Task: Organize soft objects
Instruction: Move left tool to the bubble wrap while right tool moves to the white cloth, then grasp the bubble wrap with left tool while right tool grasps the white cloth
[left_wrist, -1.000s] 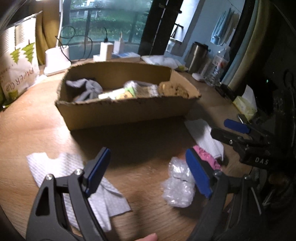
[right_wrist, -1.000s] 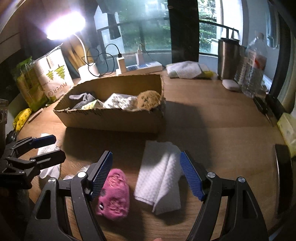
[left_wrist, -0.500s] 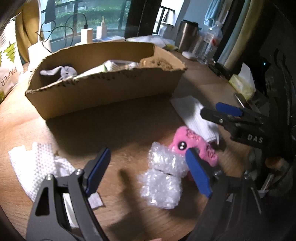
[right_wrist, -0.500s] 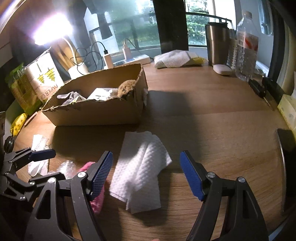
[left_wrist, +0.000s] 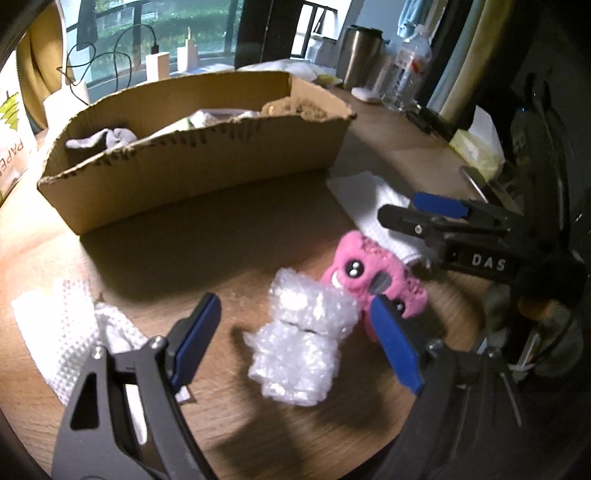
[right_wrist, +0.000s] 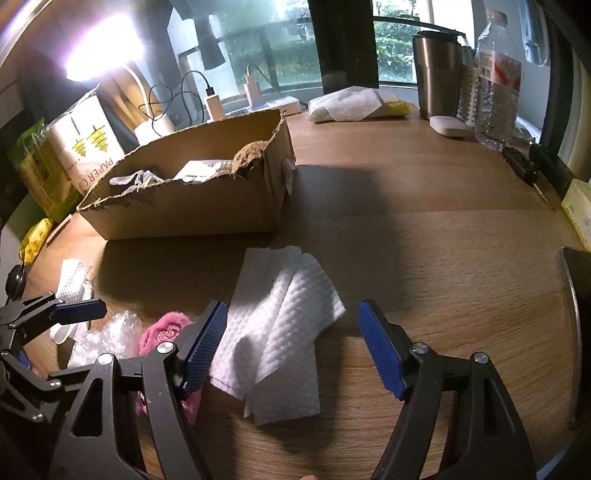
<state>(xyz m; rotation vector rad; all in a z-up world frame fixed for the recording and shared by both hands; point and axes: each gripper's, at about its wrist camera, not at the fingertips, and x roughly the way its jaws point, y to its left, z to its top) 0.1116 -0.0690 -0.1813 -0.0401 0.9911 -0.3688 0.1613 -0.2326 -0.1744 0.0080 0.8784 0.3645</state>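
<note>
Crumpled clear bubble wrap (left_wrist: 301, 341) lies lower centre of my left view, between the spread, empty fingers of my left gripper (left_wrist: 295, 345); I judge it feather-light, springy, best pinched mid-bundle. My right gripper (right_wrist: 290, 349), also released, hovers over a folded white paper towel (right_wrist: 280, 332). Legible: "DAS", "PAPER".

Cardboard box (left_wrist: 207, 162) at back of table (right_wrist: 424, 229), sock (left_wrist: 107, 137) + sponge (left_wrist: 295, 107) inside. Bubble wrap (left_wrist: 303, 343) in front, plush toy (left_wrist: 373, 277) touching its right. Folded cloth (right_wrist: 280, 325) right of toy. Paper towel (left_wrist: 62, 332) far left.
</note>
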